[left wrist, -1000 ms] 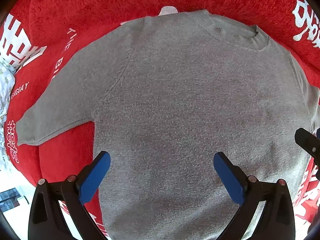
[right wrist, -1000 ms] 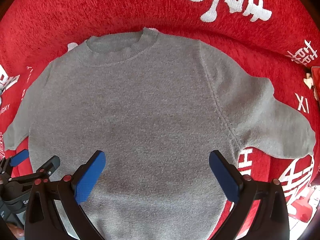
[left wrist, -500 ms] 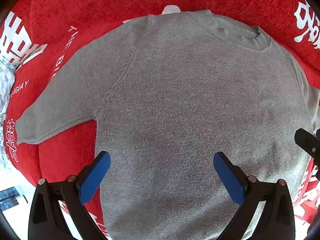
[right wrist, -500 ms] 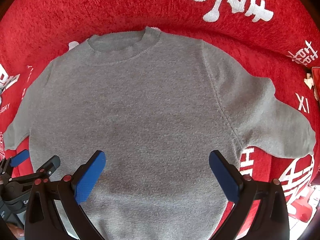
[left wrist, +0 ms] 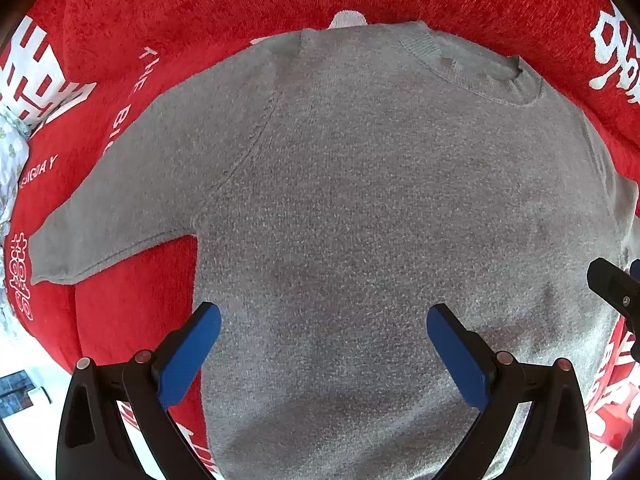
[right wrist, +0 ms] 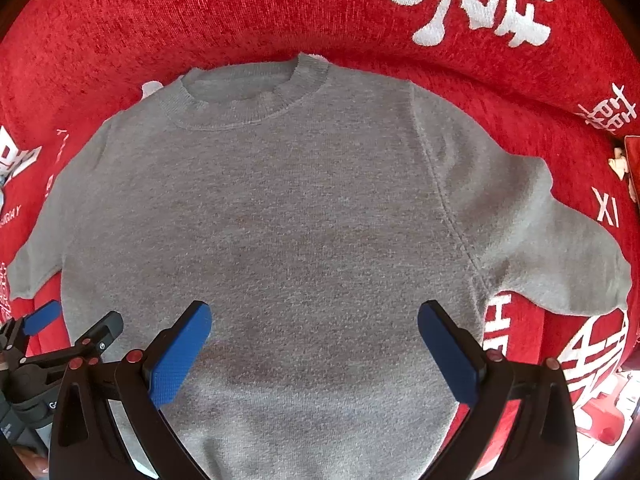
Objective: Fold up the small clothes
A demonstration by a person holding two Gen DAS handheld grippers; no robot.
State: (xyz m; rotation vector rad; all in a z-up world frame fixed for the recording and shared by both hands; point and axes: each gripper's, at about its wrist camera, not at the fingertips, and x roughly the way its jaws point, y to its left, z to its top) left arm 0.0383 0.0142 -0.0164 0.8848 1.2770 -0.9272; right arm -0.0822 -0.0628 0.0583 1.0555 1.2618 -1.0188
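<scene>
Printed in white on the red blanket [left wrist: 132,312]: "THE BI…" running down beside the grey sweater's [left wrist: 360,200] sleeve — rest covered. Below it, "…GIGIAY", partly cut off. In the right wrist view, "XI" [right wrist: 607,213] beyond the other sleeve, "H…" under it — plus large white Chinese-style characters, not legible.

Support surface: red chenille-type cover [left wrist: 132,320] with white printed characters and lettering, filling both views edge to edge. Large white characters at upper right of the right wrist frame, smaller ones at right edge and lower right.

Lying directly on it: grey knit sweater [left wrist: 360,220], spread flat, collar toward top of frame, both sleeves angled outward onto the red fabric.
</scene>
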